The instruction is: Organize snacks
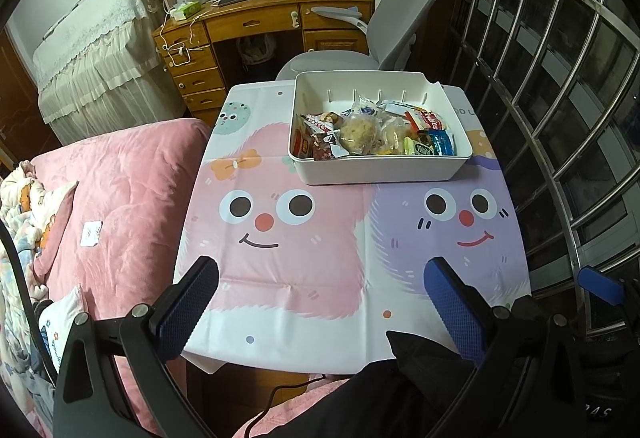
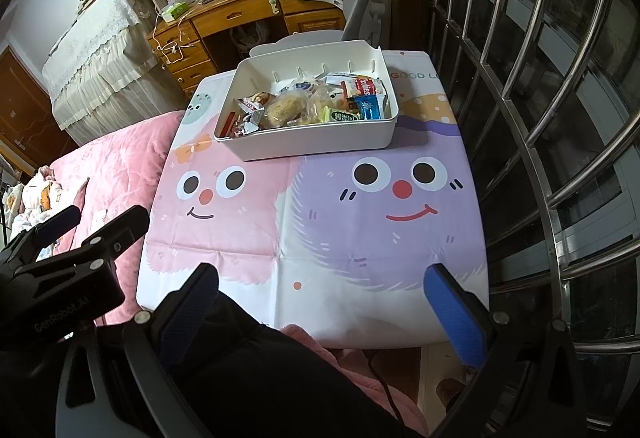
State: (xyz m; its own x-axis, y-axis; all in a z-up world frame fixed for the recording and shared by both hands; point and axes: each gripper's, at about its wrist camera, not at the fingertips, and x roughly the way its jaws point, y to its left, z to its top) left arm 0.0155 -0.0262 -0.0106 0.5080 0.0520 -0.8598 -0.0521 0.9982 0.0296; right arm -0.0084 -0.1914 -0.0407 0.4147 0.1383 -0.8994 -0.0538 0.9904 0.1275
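Fingers first: I read both grippers as spread wide with nothing between them. The left gripper (image 1: 320, 302) hangs over the near edge of the tabletop (image 1: 304, 278), at 6 o'clock in its own view. The right gripper (image 2: 320, 302) hangs likewise at 6 o'clock in its view, over the purple cartoon face on the cloth. Neither touches anything. The cloth in front of them lies bare.

The snacks (image 1: 372, 132) sit packed in the white bin (image 1: 380, 170), at 12 o'clock from the left gripper and 11 o'clock from the right, well apart from both. Wrapped items crowd together there: a pale round bun in clear film (image 1: 358, 134), a blue packet (image 1: 442, 142) at the bin's right end, and red wrappers (image 1: 304, 146) at its left end.

My judgement: nearly all snacks appear binned, so the step in hand is tidying. Procedure: advance one gripper at a time, descend from above the rim, and pinch a wrapper edge, not the soft bun. Keep the other gripper clear of the bin wall.
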